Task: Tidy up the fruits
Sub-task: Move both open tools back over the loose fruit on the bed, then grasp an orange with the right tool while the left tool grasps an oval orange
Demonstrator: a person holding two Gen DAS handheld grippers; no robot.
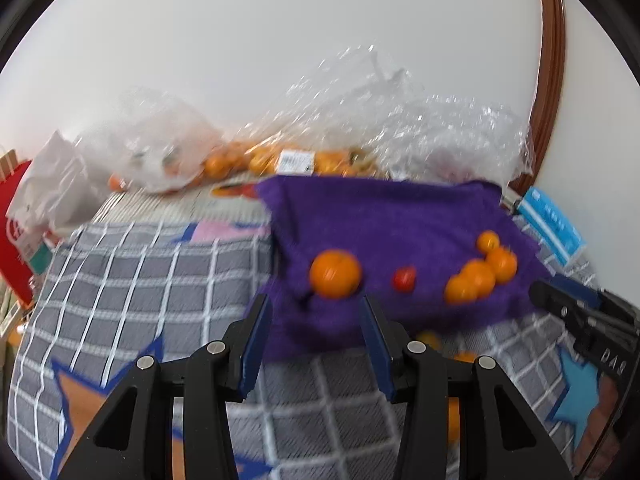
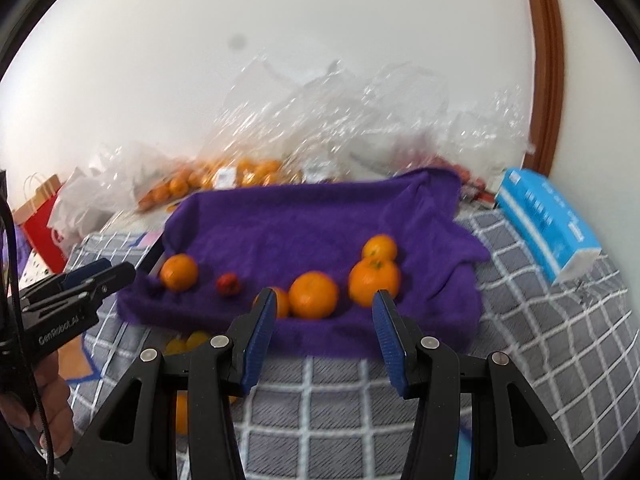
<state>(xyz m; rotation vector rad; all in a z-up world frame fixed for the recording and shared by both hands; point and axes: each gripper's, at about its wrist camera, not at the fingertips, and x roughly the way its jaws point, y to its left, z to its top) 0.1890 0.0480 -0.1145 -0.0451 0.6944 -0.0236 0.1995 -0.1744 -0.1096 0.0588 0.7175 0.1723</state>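
while both claws gape empty, five oranges [image 2: 313, 295], one red fruit [image 2: 228, 284], purple towel [image 2: 320, 216]

Five oranges [image 2: 313, 295] sit on the one purple towel [image 2: 304, 224], alongside a single small red fruit [image 2: 228, 284]. One blue box [image 2: 546, 220] lies nearby, with one red paper bag [image 2: 40, 224] (bagged fruit too blurred to count).

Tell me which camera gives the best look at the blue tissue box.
The right wrist view: the blue tissue box shows whole, lying on the checkered blanket right of the purple towel. The left wrist view catches it only small and distorted at the right edge.
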